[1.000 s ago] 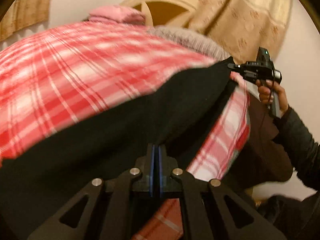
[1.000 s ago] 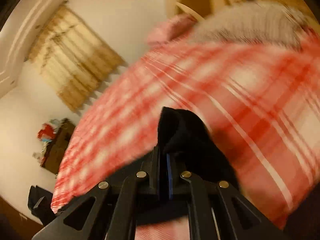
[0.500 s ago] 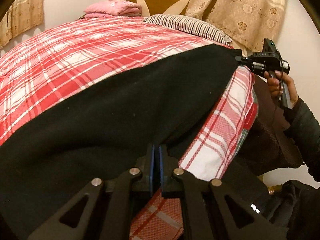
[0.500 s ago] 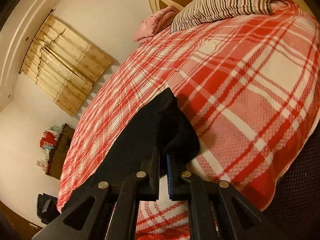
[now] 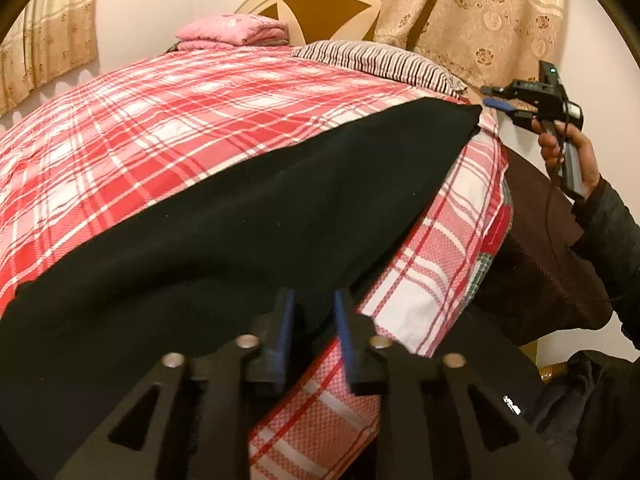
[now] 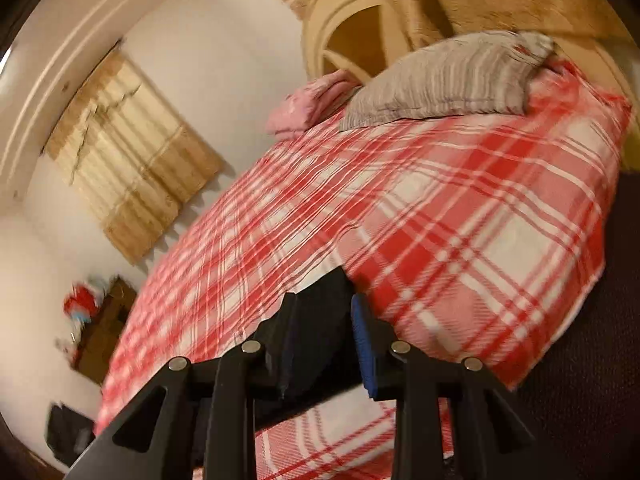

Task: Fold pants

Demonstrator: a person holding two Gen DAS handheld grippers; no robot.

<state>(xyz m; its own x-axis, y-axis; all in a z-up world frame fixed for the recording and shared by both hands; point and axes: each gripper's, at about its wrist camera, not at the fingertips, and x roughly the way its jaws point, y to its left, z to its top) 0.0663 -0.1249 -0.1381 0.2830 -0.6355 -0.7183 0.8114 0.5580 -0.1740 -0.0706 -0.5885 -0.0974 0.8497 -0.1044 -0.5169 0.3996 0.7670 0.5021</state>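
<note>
Black pants (image 5: 240,220) lie flat in a long band along the near edge of the red plaid bed (image 5: 160,120). My left gripper (image 5: 314,312) sits at their near end; its jaws are opening, and the black cloth edge lies between the blue pads without being pressed. Held by a person's hand (image 5: 560,148), my right gripper (image 5: 489,96) hovers just off the pants' far corner. In the right wrist view this gripper (image 6: 322,300) is opening too, and the pants corner (image 6: 334,280) lies loose on the bed just beyond its fingertips.
A striped pillow (image 5: 376,60) and a folded pink blanket (image 5: 236,34) lie by the headboard (image 5: 320,0). The bed's dark brown side (image 5: 540,260) drops off at the right. Curtains hang on the walls. A low dresser (image 6: 104,328) stands far left.
Both grippers went from shut on the pants to parted jaws. The pants now lie flat on the bed, and the right gripper has drawn back off the far corner.
</note>
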